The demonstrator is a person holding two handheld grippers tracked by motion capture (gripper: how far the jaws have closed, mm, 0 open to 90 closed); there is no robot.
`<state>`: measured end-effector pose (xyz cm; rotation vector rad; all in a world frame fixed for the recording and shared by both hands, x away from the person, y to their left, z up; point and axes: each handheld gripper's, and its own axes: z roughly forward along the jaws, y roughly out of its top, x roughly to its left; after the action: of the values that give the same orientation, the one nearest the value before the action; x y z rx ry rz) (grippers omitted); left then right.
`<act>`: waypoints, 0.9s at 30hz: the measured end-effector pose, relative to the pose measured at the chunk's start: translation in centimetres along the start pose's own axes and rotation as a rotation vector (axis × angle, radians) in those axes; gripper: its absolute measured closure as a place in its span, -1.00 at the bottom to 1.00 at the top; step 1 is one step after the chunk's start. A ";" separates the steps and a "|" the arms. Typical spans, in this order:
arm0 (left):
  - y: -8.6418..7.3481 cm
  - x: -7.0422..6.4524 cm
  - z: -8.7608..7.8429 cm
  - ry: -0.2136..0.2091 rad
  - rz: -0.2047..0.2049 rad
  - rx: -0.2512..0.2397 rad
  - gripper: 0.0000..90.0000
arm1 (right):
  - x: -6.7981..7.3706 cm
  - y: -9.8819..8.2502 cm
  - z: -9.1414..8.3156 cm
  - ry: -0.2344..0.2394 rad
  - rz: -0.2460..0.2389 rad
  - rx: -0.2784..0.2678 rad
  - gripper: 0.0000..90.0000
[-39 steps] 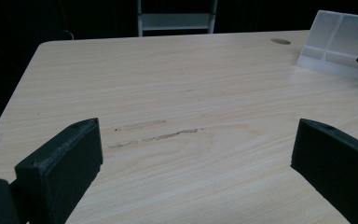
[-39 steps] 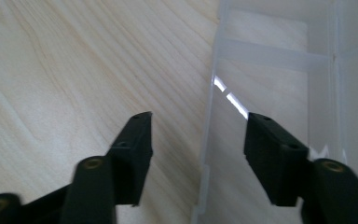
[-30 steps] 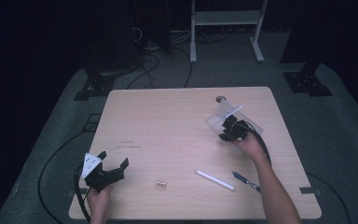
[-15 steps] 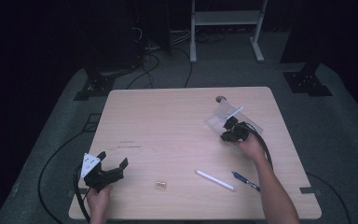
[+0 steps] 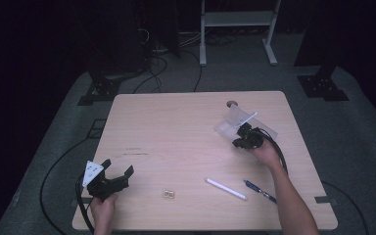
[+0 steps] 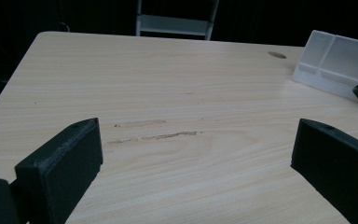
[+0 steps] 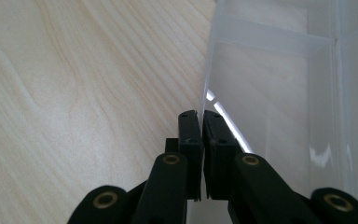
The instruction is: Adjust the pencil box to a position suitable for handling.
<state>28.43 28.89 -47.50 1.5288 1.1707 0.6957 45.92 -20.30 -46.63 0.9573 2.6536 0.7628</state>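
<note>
A: State the position of the clear plastic box (image 5: 235,119) relative to the right gripper (image 5: 245,138)

B: In the high view the box lies on the counter (image 5: 176,132) at about 2 o'clock from the counter centre, with its long axis running roughly from 10 o'clock to 4 o'clock. The right gripper sits at the box's near edge, toward 5 o'clock of it. The left gripper (image 5: 108,177) is well apart, near the 7 o'clock corner of the counter, so the right hand is the nearer one

A: State of the right fingers?

B: In the right gripper view the fingers (image 7: 189,135) are drawn together with only a sliver between them, directly at the box wall (image 7: 210,70). The wall edge appears to run into that sliver, so the judgement is a pinch on the box rim; actual contact is hard to confirm

A: And the left fingers?

B: Spread wide, holding nothing, pointing across the bare counter (image 6: 168,93) with the box (image 6: 335,63) at 1 o'clock

A: Other items?

B: A white pen (image 5: 226,189), a blue pen (image 5: 259,191) and a small eraser-like block (image 5: 168,194) lie along the near edge, untouched
</note>
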 end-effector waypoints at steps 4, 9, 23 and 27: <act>0.0 0.0 0.1 -0.003 -0.003 0.002 -0.98 | 0.1 0.0 -0.7 -0.001 -0.021 -0.015 0.93; 0.0 0.0 0.1 -0.003 -0.001 0.004 -0.98 | 0.4 0.4 -1.6 0.011 -0.045 -0.046 0.93; 0.0 0.0 0.1 -0.004 -0.007 0.002 -0.98 | 4.0 3.0 -2.9 0.091 -0.209 -0.105 0.93; 0.0 0.1 0.1 -0.003 -0.012 0.002 -0.98 | 5.1 3.5 -2.4 0.118 -0.245 -0.098 0.93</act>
<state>28.51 28.96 -47.58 1.5230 1.1781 0.6841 43.03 -15.67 -42.84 0.5655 2.7351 0.9046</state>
